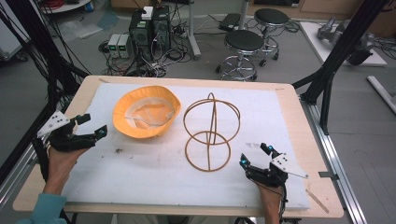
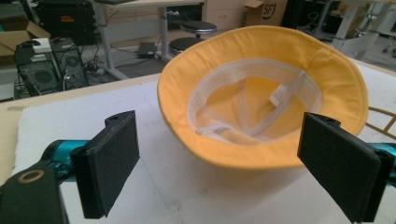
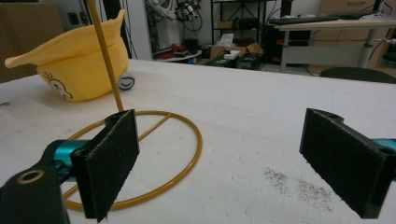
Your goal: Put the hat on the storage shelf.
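Left gripper [image 1: 95,125], black w/ teal-tipped jaws and a grey three-cornered plate on top, sits at the left edge of the white foam mat [image 1: 140,177], held in the person's left hand [image 1: 60,161], teal sleeve [image 1: 46,207] below it. Jaws spread wide, nothing btwn them; they point toward the yellow fabric bucket hat [image 1: 147,112], near but not touching.

Hat lies crown-down, opening up, on the mat's left-centre. In the left gripper view the hat [image 2: 261,93] shows a soft rounded brim, white inner sweatband w/ white seam tapes crossing the yellow crown lining, plus a small white label sewn on the band. Near brim edge sits just beyond the open jaws. From the right gripper view the hat [image 3: 79,65] shows its outside: a small printed cartoon face low on the side wall, brim flaring up.

Next right: brass-coloured wire hat stand [image 1: 210,133], ring base flat on the mat, upright rod, round hoop frame on top, just beside the hat. Right gripper view shows its ring base [image 3: 140,163] w/ cross-bar and the thin rod rising behind the left jaw.

Right gripper [image 1: 256,155], same build, at the mat's front right, held by the right hand [image 1: 271,198]. Jaws wide apart, empty, near the stand's base but apart from it. Some dark specks on the mat [image 3: 299,186] btwn the jaws.
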`<state>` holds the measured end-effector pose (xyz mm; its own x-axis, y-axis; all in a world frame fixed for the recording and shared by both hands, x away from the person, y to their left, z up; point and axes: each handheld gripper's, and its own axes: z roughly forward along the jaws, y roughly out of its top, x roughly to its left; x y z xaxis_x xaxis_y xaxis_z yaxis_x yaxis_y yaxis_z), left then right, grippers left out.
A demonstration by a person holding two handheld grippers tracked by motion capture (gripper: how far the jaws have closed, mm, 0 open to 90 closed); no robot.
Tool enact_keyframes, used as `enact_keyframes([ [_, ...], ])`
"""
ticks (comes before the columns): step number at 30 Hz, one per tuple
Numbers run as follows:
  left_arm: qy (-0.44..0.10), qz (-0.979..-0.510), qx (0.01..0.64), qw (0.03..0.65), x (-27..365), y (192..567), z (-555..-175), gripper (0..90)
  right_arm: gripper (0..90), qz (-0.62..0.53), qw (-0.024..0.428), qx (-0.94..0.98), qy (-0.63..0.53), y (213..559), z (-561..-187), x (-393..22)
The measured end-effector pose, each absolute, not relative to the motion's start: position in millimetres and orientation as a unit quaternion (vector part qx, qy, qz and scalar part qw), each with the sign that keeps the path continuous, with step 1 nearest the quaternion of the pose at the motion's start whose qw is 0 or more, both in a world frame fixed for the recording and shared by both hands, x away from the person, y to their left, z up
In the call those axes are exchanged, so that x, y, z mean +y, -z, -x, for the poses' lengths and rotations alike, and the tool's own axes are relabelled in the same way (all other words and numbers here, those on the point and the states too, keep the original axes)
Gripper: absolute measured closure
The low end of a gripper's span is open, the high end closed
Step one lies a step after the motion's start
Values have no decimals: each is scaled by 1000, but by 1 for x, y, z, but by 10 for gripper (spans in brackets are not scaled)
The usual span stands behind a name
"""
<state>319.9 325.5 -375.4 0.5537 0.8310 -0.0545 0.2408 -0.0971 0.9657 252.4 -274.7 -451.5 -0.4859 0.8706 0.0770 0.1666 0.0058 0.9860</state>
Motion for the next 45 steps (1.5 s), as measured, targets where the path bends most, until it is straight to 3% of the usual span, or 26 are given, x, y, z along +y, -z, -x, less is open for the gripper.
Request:
enact_keyframes([
  [11,-225,-725,408,507,314,350,-376,127,107,-405,304,639,-580,452,-253,-276],
  [19,-177,-749,440,462,310,356,-420,131,107,-403,305,641,-578,451,-253,-276],
  [27,-157,-763,453,434,305,368,-435,181,107,-403,303,641,-579,451,-253,-276],
  [37,-138,-774,464,409,304,377,-442,374,107,-407,302,638,-580,451,-253,-276],
  [43,-124,-778,463,406,301,380,-443,559,107,-407,300,637,-581,452,-253,-276],
  [44,-125,-779,462,406,299,380,-443,638,108,-408,300,637,-581,452,-253,-276],
  [45,-133,-780,461,401,298,380,-442,638,108,-408,300,637,-581,452,-253,-276],
])
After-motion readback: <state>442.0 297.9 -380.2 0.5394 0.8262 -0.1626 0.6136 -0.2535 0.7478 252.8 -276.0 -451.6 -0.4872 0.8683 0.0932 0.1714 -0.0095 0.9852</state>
